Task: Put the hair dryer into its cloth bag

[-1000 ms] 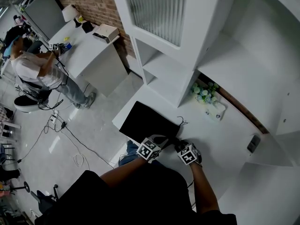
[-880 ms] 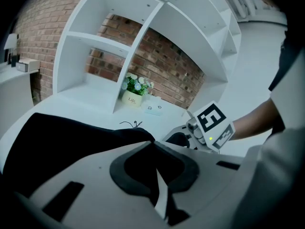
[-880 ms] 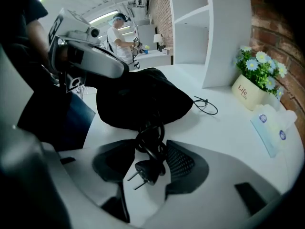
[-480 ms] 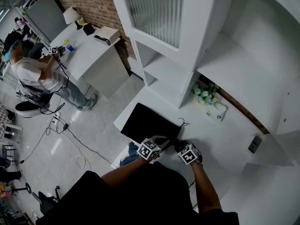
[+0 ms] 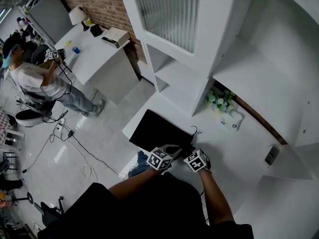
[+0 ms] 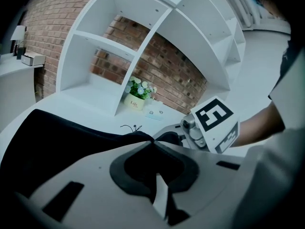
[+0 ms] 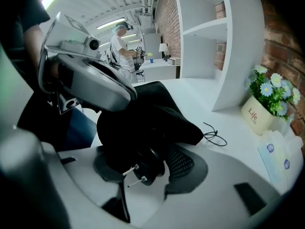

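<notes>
1. In the head view, the black cloth bag was seen lying flat on the white worktop, with one side close along the worktop's front edge. The left gripper and right gripper were brought close together at the bag's near corner. Bare worktop was left to the right, up to the flower pot. The hair dryer could not be made out here.
2. In the left gripper view, the fingers were seen clenched on the bag's cloth edge. The right gripper's marker cube was shown just beside. "Life" was read on the pot.
3. Only in the right gripper view was the hair dryer shown. It was black, with two metal plug pins, and was grasped between the widely set fingers, which had just closed slightly. It was at the bag's mouth, its upper part covered by cloth held up by the left gripper. A drawstring lay loose beyond.
</notes>
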Demonstrator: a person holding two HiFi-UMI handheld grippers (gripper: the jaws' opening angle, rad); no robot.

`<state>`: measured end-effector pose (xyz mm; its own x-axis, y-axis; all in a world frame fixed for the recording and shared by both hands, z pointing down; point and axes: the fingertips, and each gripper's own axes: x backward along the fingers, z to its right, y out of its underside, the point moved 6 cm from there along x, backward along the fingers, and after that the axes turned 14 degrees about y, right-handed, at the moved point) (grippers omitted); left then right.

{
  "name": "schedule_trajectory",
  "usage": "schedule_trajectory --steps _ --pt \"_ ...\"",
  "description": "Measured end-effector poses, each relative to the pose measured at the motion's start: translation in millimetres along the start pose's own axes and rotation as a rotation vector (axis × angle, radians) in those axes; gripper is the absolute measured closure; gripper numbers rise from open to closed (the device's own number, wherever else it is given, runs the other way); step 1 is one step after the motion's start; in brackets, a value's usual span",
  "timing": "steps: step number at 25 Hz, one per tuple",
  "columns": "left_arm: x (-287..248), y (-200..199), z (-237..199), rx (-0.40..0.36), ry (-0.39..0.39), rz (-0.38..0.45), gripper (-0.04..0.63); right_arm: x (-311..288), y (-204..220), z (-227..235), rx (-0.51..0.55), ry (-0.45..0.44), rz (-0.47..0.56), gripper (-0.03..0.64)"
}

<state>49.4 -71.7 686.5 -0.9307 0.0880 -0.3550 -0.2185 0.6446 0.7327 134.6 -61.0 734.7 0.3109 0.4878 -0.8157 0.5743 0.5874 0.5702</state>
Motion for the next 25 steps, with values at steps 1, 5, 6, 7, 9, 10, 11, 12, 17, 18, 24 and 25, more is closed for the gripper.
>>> schedule_trajectory --steps 1,5,6,7,9,10,11,12,17,18,24,25 --pt "1 -1 1 0.0 0.0 0.002 0.566 -3 -2 -1 0.0 -0.004 0.0 0.407" --pt "2 3 -2 0.007 0.002 0.001 0.566 -15 -4 -6 -0.028 -0.027 -0.001 0.407" --pt "2 5 -2 0.006 0.004 -0.003 0.566 -19 -2 -8 -0.037 -0.036 -0.004 0.407" --pt "2 6 -1 0.004 0.006 -0.006 0.566 -23 0 -10 -0.043 -0.044 -0.011 0.407" --pt "2 7 -2 -0.001 0.011 -0.005 0.566 -27 4 -11 -0.048 -0.053 -0.024 0.407" --pt "3 6 -2 -0.003 0.011 -0.003 0.566 -29 4 -11 -0.05 -0.053 -0.025 0.407" --pt "3 5 -3 -0.005 0.011 0.0 0.566 -31 5 -11 -0.052 -0.05 -0.023 0.405" --pt "4 4 -3 -0.005 0.012 0.003 0.566 -33 5 -11 -0.052 -0.045 -0.02 0.405" --pt "3 6 -3 0.005 0.024 0.002 0.566 -32 6 -15 -0.058 -0.033 -0.038 0.405" --pt "3 6 -3 0.004 0.026 0.001 0.566 -33 7 -14 -0.082 -0.034 -0.034 0.403" --pt "8 -7 -10 0.015 0.025 0.03 0.566 -9 2 -1 -0.177 -0.046 0.007 0.37" --pt "8 -9 -11 0.015 0.026 0.035 0.566 -4 2 2 -0.17 -0.048 0.013 0.368"
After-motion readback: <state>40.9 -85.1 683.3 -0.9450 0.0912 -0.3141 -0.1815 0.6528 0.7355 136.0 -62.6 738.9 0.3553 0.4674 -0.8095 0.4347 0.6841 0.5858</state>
